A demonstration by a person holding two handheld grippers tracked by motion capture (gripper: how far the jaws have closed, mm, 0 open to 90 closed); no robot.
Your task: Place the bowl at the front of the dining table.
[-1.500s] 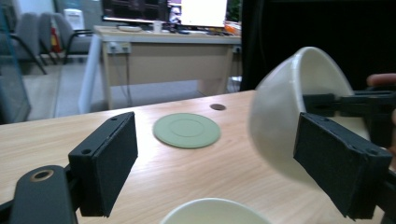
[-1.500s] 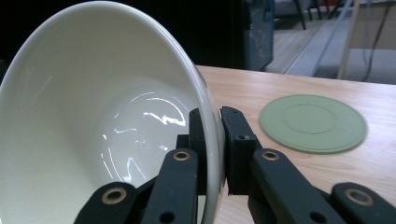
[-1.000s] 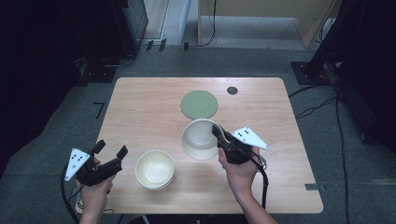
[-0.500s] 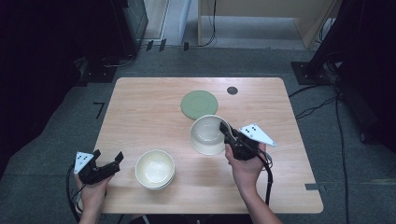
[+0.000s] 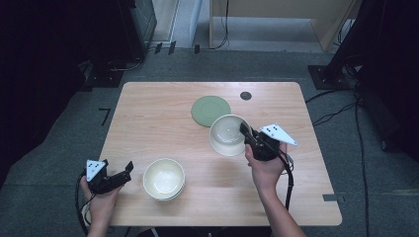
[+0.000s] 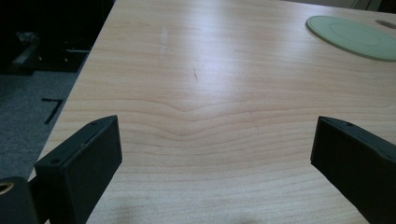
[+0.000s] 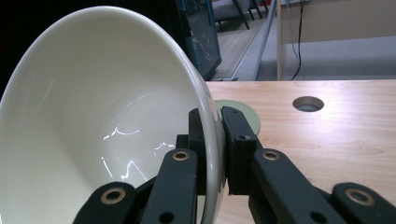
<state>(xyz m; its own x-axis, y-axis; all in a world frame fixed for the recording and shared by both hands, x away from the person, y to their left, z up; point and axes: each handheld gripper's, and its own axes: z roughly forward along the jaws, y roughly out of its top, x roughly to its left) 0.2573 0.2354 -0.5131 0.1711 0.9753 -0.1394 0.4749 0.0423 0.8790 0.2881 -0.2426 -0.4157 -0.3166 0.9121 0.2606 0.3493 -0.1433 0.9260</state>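
Note:
My right gripper (image 5: 245,131) is shut on the rim of a white bowl (image 5: 227,134), holding it lifted and tilted over the table's middle. In the right gripper view the bowl (image 7: 102,135) fills the left, its wall pinched between the jaws of the right gripper (image 7: 217,140). A cream bowl (image 5: 163,178), stacked on another, rests near the front edge. A flat green plate (image 5: 211,110) lies just beyond the held bowl; the same plate (image 6: 355,36) appears far right in the left gripper view. My left gripper (image 5: 126,173) is open at the front left corner, left of the cream bowl, with nothing between its jaws.
The wooden table (image 5: 148,123) has a round cable hole (image 5: 245,96) near its back edge. Dark cabinets and cables surround it on a grey floor. A black corner mark (image 5: 105,116) lies on the floor to the left.
My right gripper has carried the white bowl to the right and slightly away, lifting it. My left gripper has drawn back toward the front left corner of the table.

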